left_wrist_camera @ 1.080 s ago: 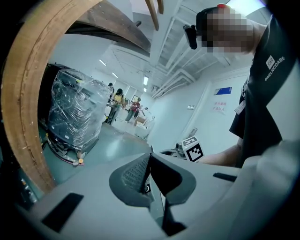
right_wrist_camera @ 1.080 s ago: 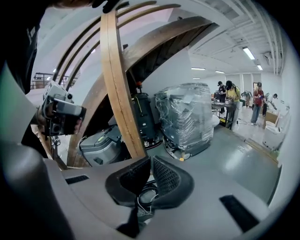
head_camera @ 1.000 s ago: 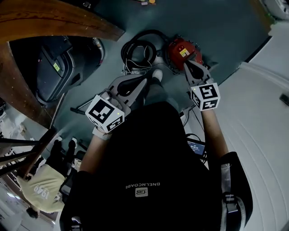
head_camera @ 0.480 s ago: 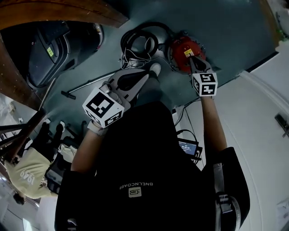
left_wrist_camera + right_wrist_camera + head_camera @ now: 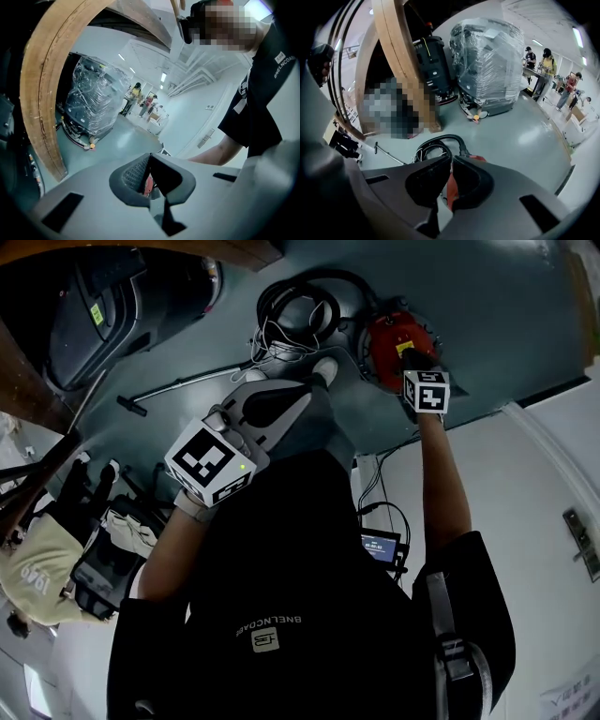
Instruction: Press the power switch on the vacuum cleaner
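Vacuum cleaner (image 5: 386,337) lies just below right hand-held gripper (image 5: 413,358).

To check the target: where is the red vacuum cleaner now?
In the head view, the red vacuum cleaner lies on the floor at upper right, under the right gripper, its coiled black hose just left of it.

Black shirt (image 5: 281,559), back: white print "BNELNCOABE". Sleeve (image 5: 276,70): same word, end cut off. Yellow label (image 5: 406,349) on vacuum cleaner (image 5: 384,334): illegible.
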A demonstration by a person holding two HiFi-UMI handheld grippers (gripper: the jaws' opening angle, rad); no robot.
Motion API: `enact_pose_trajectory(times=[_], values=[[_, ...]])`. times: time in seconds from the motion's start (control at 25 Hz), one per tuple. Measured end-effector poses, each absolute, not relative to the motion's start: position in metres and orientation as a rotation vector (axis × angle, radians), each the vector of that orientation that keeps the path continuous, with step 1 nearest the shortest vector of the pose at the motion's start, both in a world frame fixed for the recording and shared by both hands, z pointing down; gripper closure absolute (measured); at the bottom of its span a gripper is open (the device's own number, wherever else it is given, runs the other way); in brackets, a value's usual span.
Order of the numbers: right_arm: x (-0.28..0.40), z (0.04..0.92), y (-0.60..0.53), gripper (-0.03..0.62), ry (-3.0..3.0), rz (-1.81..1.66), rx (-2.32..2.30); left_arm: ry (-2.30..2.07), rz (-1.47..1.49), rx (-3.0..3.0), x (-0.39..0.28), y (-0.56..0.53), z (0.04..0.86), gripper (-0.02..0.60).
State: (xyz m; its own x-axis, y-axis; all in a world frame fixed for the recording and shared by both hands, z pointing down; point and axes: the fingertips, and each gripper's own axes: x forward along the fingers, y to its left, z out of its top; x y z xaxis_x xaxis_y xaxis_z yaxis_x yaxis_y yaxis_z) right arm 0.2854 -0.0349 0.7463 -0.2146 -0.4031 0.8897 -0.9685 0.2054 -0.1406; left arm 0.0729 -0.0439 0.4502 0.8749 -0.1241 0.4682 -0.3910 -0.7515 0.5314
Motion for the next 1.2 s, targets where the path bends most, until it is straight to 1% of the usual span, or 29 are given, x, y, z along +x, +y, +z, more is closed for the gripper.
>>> enact_pose_trajectory(times=[0.4,1.0,1.2], values=[[0.299,0.839,-0.036,0.559,-1.626,1.032,1.209,-0.423,0.573,2.322,0.068,-0.034,0.489,0.566],[0.312,0.920,-0.031,0.559,-1.514,1.073,1.147,-0.451,0.651,2.230,0.067,-0.027,0.544,0.566],[0.312,0.941,-0.034,0.559,-1.499,1.072,1.116,-0.488,0.605,2.242,0.072,-0.030,0.553,0.566]])
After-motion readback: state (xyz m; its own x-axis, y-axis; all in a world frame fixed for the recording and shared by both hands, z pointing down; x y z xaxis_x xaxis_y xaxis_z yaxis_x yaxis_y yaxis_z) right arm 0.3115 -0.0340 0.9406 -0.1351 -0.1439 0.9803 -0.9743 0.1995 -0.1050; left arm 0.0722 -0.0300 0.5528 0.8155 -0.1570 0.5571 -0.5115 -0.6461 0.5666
